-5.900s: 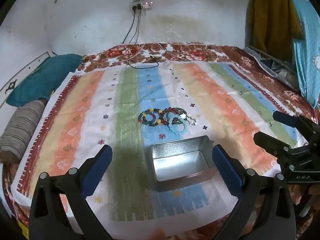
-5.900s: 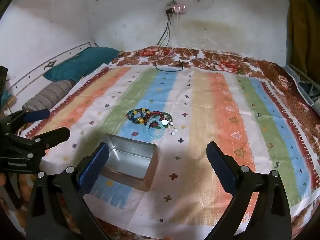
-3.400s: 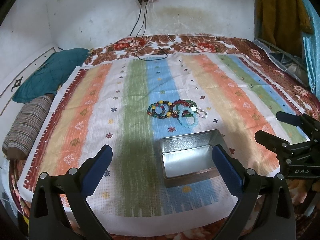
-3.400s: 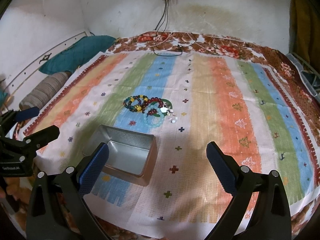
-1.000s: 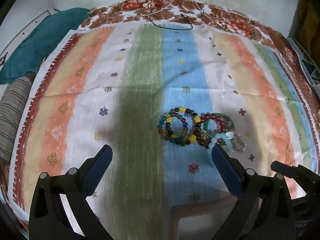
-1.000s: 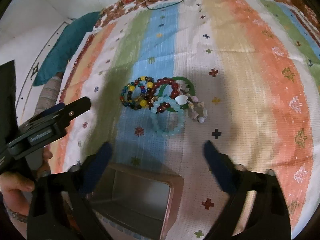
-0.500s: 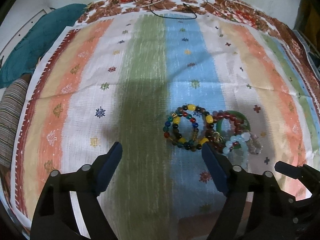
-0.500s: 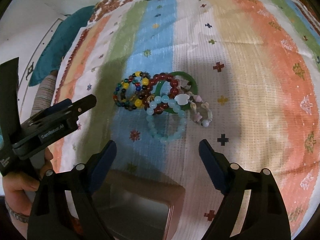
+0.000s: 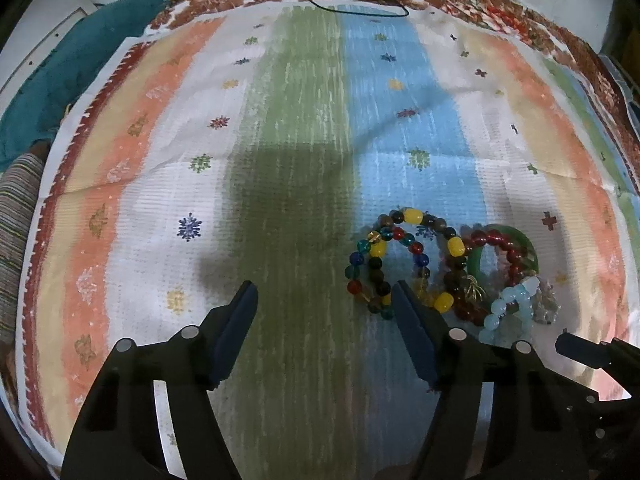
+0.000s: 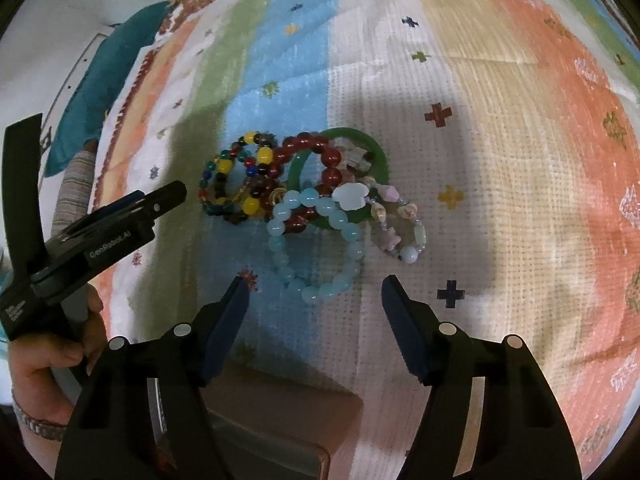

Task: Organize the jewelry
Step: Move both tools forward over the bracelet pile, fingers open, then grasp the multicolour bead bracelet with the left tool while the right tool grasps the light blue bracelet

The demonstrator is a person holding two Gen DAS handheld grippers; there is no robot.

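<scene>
Left gripper (image 9: 324, 294): your jaws were closing, empty, bracelets just right.
Right gripper (image 10: 314, 286): closing, nothing gripped yet.
Bead bracelets (image 10: 316, 196): clustered beyond your tin (image 10: 280, 412).

The striped cloth (image 9: 304, 168) is bare on the far side and the left, so there a gripper can pass. The bracelets (image 10: 304, 196) lie in one overlapping heap, touching each other. The metal box (image 10: 276, 432) blocks the near side, just behind the right gripper (image 10: 316, 292).
</scene>
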